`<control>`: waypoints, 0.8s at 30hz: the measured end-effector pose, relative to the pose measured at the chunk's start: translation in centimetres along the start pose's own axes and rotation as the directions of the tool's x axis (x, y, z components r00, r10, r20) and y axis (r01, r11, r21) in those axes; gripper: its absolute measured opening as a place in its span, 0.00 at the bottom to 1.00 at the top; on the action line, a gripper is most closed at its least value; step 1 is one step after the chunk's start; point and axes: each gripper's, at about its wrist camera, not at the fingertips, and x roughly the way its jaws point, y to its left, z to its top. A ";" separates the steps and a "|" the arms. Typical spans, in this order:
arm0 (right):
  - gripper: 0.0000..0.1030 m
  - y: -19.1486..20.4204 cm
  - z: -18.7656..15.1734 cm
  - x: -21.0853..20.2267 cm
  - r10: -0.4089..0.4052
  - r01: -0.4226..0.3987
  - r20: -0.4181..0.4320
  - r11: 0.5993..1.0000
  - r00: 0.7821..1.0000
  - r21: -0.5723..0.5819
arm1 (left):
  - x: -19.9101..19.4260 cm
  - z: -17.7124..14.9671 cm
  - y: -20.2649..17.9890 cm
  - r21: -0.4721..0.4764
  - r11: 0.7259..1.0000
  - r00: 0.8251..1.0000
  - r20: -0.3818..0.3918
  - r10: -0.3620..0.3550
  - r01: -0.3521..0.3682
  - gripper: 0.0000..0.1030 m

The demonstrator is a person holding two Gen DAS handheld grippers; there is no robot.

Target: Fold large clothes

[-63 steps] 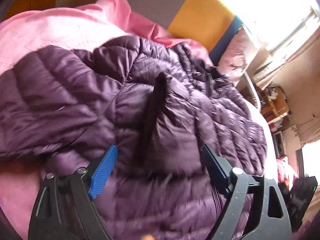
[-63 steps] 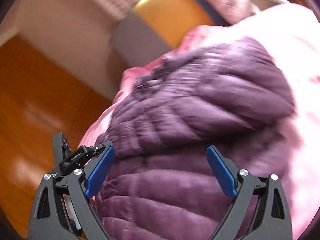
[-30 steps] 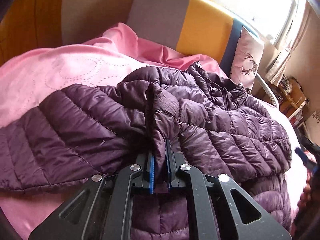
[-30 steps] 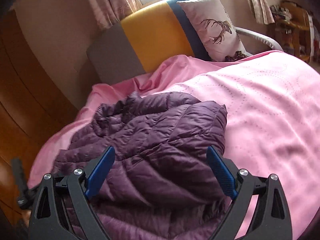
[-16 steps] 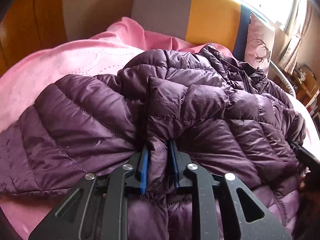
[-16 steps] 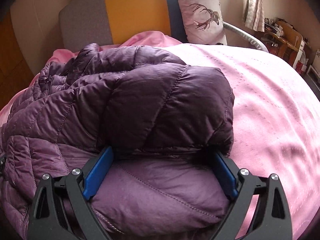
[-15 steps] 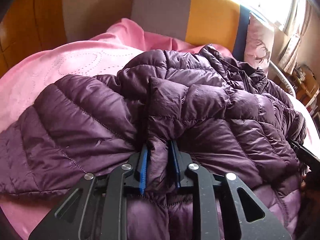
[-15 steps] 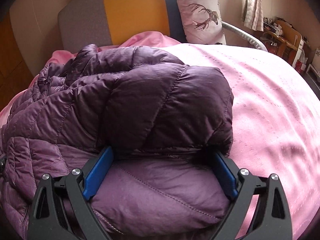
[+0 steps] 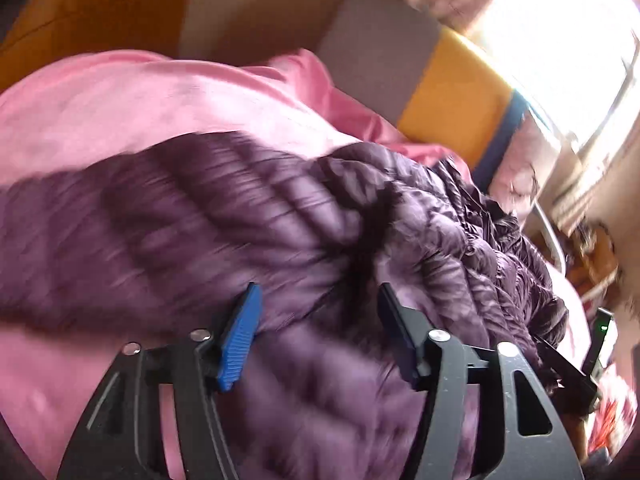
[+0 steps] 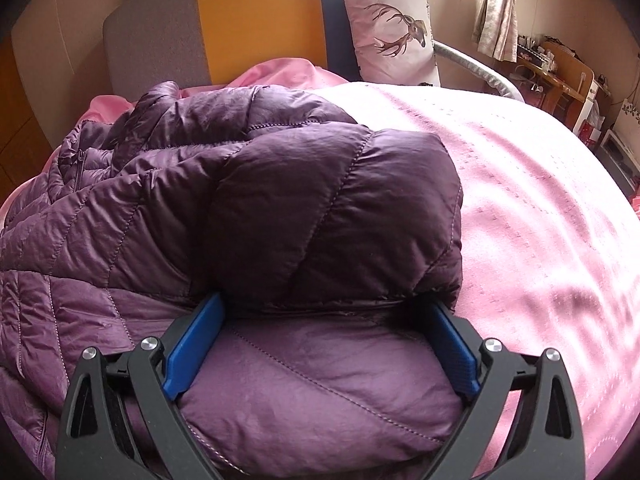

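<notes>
While the purple quilted jacket [image 10: 256,208] lay spread on the pink bedspread [image 10: 540,200] of the bed, the right gripper [image 10: 324,344] sat low at the folded sleeve end, its blue-padded fingers [image 10: 192,344] spread wide to either side of the fabric, not clamping it. The left gripper [image 9: 316,332] hovered over the jacket [image 9: 224,216] in a motion-blurred view, fingers [image 9: 238,340] parted and holding nothing. A deer-print pillow [image 10: 392,24] leaned against the headboard [image 10: 256,20].

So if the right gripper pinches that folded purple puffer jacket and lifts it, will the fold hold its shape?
Probably not. The jacket looks puffy and limp, bulging between the open right gripper fingers, so it would likely sag and unfold. Its shiny quilted shell looks slick, so a shallow pinch may slip. It probably feels light for its bulk.
</notes>
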 end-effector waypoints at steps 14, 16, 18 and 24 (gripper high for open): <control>0.98 2.8 -3.8 -7.1 0.025 -0.023 0.012 0.987 1.000 -0.161 | -9.1 -2.5 26.0 -0.662 0.749 0.985 0.111 0.129 -0.023 0.71; 0.98 2.4 -4.0 -6.3 0.023 -0.025 -0.015 0.990 1.000 -0.141 | -9.3 -1.7 28.5 -0.709 0.705 0.983 0.113 0.144 -0.022 0.63; 0.98 2.1 -4.1 -5.5 0.009 -0.014 -0.033 0.989 0.999 -0.145 | -9.1 -0.6 30.2 -0.730 0.682 0.983 0.086 0.161 -0.048 0.22; 0.98 2.0 -5.0 -4.8 0.012 -0.016 -0.031 0.991 0.999 -0.135 | -10.0 1.6 29.2 -0.649 0.759 0.979 0.115 0.165 -0.051 0.09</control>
